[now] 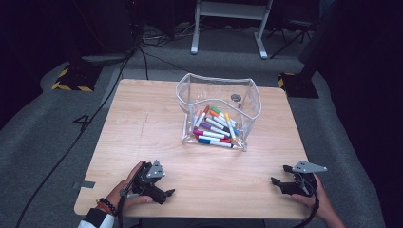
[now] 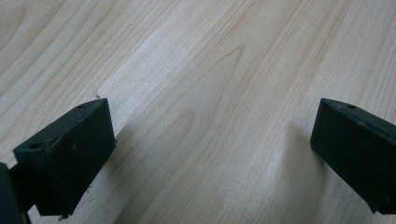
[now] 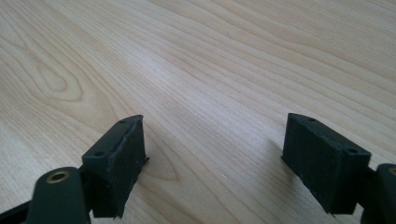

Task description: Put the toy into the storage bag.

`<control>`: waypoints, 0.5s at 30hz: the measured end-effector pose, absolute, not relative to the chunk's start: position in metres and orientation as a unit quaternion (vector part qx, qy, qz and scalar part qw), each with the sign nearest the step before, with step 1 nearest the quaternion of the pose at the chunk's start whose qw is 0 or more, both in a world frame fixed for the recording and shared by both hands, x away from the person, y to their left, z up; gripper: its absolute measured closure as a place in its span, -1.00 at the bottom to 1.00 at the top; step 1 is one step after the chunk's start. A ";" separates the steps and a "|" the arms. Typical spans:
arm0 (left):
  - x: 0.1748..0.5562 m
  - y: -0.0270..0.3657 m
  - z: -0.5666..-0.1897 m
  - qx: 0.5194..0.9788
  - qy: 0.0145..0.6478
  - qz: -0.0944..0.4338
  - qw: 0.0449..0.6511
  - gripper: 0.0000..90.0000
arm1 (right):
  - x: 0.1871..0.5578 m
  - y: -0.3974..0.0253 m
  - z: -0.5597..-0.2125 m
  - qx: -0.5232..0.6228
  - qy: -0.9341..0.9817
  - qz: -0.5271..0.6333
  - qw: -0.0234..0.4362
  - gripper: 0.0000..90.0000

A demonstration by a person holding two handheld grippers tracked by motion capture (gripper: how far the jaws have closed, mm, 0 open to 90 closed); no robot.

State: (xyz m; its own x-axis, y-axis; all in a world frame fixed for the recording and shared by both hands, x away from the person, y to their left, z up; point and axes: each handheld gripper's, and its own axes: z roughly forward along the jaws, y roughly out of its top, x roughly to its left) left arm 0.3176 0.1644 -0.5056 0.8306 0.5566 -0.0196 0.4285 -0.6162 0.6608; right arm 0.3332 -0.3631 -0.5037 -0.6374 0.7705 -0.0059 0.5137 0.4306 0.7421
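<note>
Clear pouch point(image 1: 219, 97) sits past the table's middle toward the far edge, right of centre, mouth open upward, markers point(image 1: 215, 127) piled inside on its near floor. Bare wood between it and both grippers, nothing in the way. Left gripper point(image 1: 164, 183) rests by the near edge toward the left corner, jaws spread, holding nothing. Right gripper point(image 1: 280, 175) sits by the near right corner, jaws spread too, nothing between. Table point(image 1: 142, 123) otherwise carries a grey tape tab point(image 1: 84, 185) at its near left edge.
</note>
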 end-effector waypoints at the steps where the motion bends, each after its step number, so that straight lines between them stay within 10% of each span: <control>1: 0.318 0.164 -0.506 0.894 0.275 0.094 0.340 -1.00 | 0.333 -0.363 -0.504 0.387 0.828 0.365 0.176 -0.53; 15: 0.318 0.164 -0.506 0.894 0.275 0.094 0.340 -1.00 | 0.333 -0.362 -0.504 0.396 0.824 0.364 0.179 -0.53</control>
State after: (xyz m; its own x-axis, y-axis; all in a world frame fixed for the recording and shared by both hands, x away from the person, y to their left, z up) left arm 0.3176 0.1645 -0.5056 0.8312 0.5557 -0.0193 0.4280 -0.6173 0.6602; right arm 0.3334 -0.3618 -0.5037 -0.6215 0.7834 -0.0064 0.5227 0.4207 0.7414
